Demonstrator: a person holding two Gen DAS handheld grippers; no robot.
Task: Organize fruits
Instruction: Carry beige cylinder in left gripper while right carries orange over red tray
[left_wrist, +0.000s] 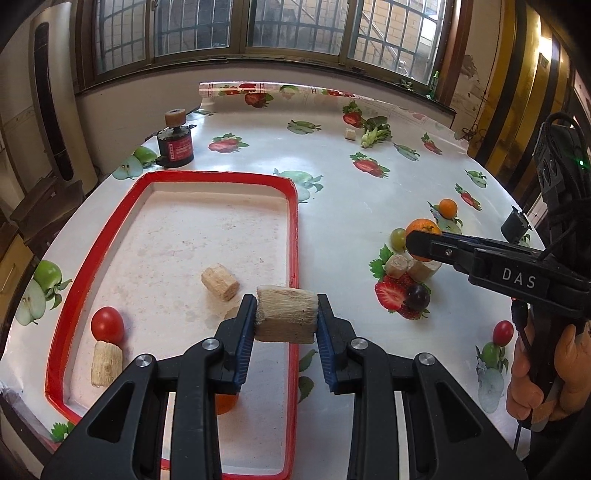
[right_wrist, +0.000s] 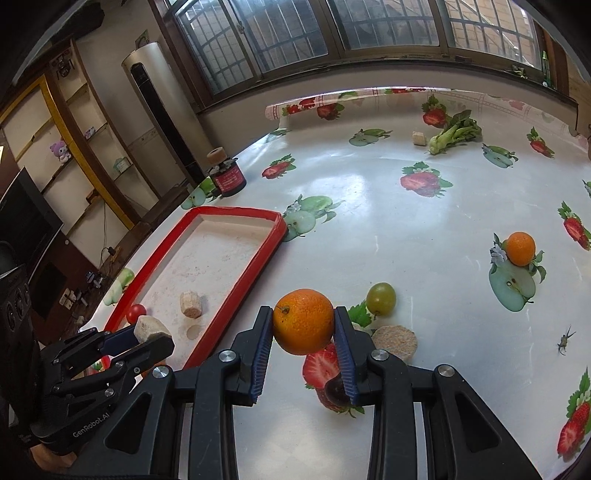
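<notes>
Left tongs (left_wrist: 287, 317) clamp a pale cane chunk (left_wrist: 286, 314) over the red-rimmed tray (left_wrist: 293, 229); right tongs (right_wrist: 303, 325) clamp an orange (right_wrist: 303, 321).

Daylight from the windows (left_wrist: 258, 33) at the top glares off the glossy worktop (right_wrist: 369, 192); fisheye bending and dark corners edge both sharp views.

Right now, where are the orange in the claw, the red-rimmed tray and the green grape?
orange (right_wrist: 303, 321): right wrist view, middle of its peel.
red-rimmed tray (left_wrist: 294, 229): left wrist view, its right rim.
green grape (right_wrist: 381, 298): right wrist view, centre of the skin.
</notes>
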